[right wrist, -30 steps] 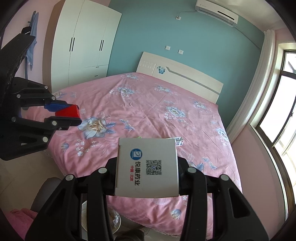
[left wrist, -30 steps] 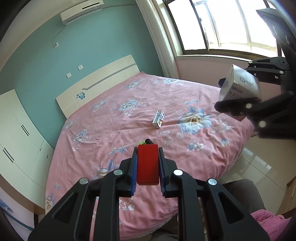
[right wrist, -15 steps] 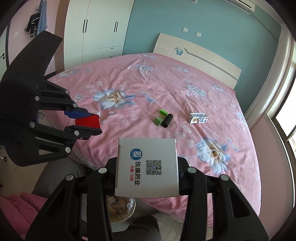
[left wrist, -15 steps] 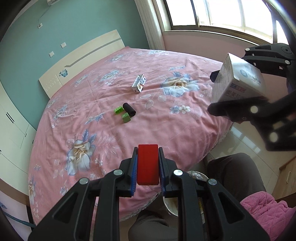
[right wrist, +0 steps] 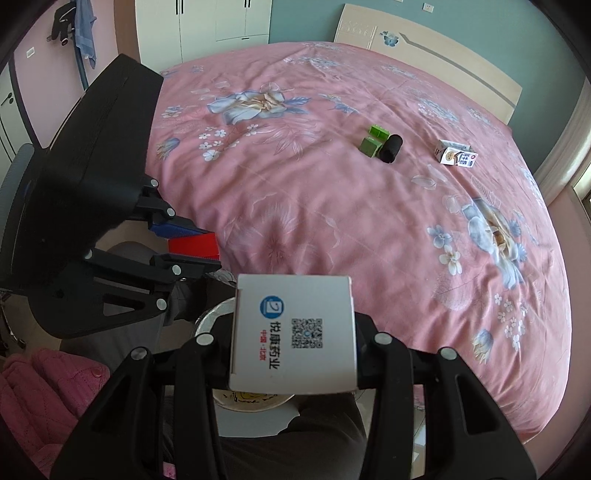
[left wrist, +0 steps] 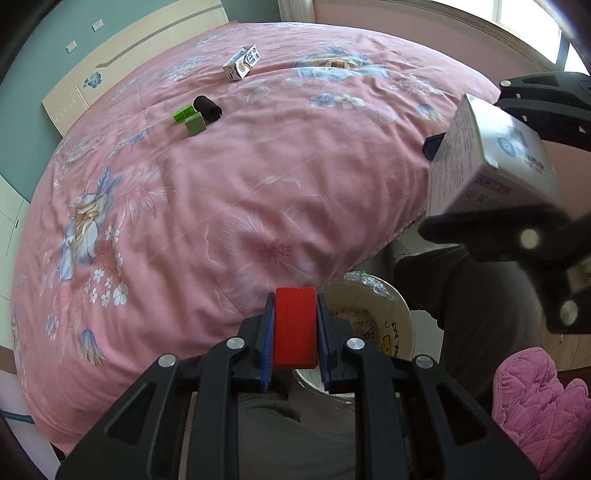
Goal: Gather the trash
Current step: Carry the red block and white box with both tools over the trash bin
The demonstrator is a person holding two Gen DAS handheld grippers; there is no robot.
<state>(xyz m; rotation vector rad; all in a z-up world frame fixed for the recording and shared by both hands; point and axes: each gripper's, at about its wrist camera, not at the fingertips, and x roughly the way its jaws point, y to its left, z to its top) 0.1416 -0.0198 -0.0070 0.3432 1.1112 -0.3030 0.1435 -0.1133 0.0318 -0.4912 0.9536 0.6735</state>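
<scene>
My left gripper point(left wrist: 295, 325) is shut on a red block point(left wrist: 295, 332), hanging over a round white trash bin point(left wrist: 388, 306) at the foot of the bed. My right gripper point(right wrist: 293, 332) is shut on a white medicine box point(right wrist: 291, 339), also just above the bin point(right wrist: 210, 317). Each gripper shows in the other's view: the right one with its box point(left wrist: 491, 162) at the right, the left one with its red block point(right wrist: 192, 243) at the left. On the pink bedspread point(left wrist: 221, 192) lie two green blocks point(left wrist: 190, 118), a black roll point(left wrist: 207, 108) and a small milk carton point(left wrist: 242, 66).
A person's dark trouser legs point(left wrist: 480, 314) flank the bin, and a pink quilted cloth point(left wrist: 535, 398) lies at the right. A headboard point(right wrist: 424, 51) and white wardrobes point(right wrist: 207, 26) stand beyond the bed.
Both grippers have dropped and tipped downward toward the bed's foot. The bin has come into view beneath them. Both grips are unchanged.
</scene>
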